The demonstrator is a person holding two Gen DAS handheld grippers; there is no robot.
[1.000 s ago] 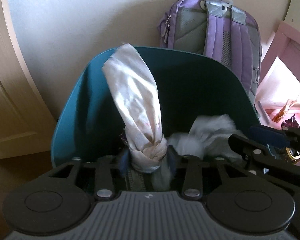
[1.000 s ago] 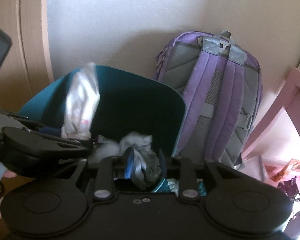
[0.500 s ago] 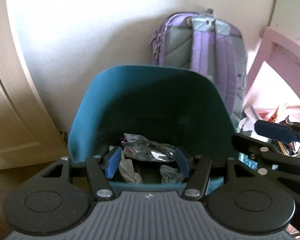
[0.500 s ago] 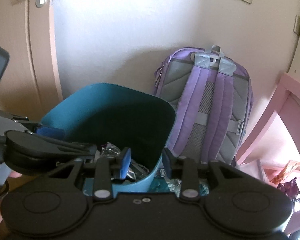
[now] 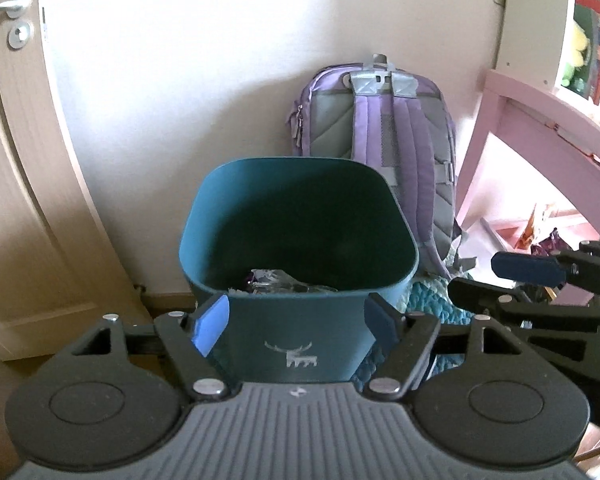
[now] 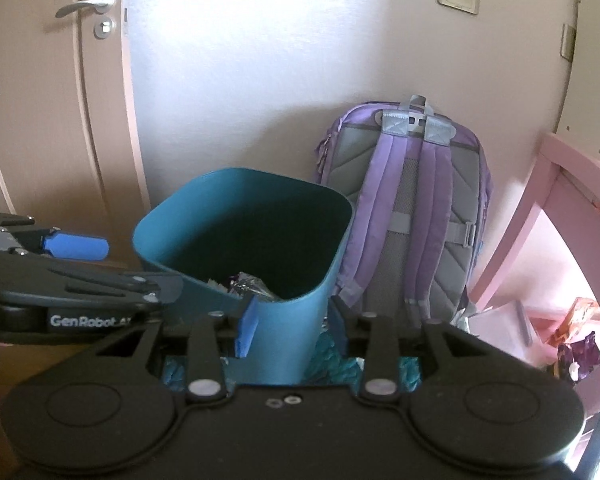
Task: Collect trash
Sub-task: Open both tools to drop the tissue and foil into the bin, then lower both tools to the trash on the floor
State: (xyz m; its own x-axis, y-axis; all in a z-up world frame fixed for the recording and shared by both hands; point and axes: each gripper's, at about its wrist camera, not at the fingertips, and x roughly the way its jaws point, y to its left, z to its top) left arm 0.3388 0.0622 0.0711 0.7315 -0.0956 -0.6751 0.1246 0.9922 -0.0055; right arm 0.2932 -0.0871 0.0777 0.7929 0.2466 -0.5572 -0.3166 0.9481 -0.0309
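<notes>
- The left gripper (image 5: 296,322) hangs with its blue-padded fingers spread wide and nothing between them, framing the near wall of the teal bin (image 5: 300,332) from just in front.
- The right gripper (image 6: 290,324), likewise parted and empty, sits a little to the bin's right, its fingers bracketing the bin's near corner.
- Trash (image 5: 276,280), crumpled foil and wrappers, lies low inside the bin, directly ahead of and below both sets of fingers; only the top of the pile shows over the rim.
- The two tools hover side by side, the left one squarely facing the bin and so the better lined up with its mouth, though neither carries anything to drop.
- With the bin holding litter and both tools bare, the deposit looks done; the likely next call is to turn away for more, and any further trash appears to lie off to the right.
- There, under a pink desk (image 6: 572,208), a purple wrapper (image 6: 580,354) and an orange packet (image 6: 578,312) lie on the floor, nearer the right hand's side.
- A purple backpack (image 6: 412,216) leans on the wall just behind the bin, touching or nearly touching its rim, and a teal knitted rug (image 5: 432,300) spreads beneath.
- A closed door (image 6: 52,100) stands to the left; nothing blocks the bin's open top.
</notes>
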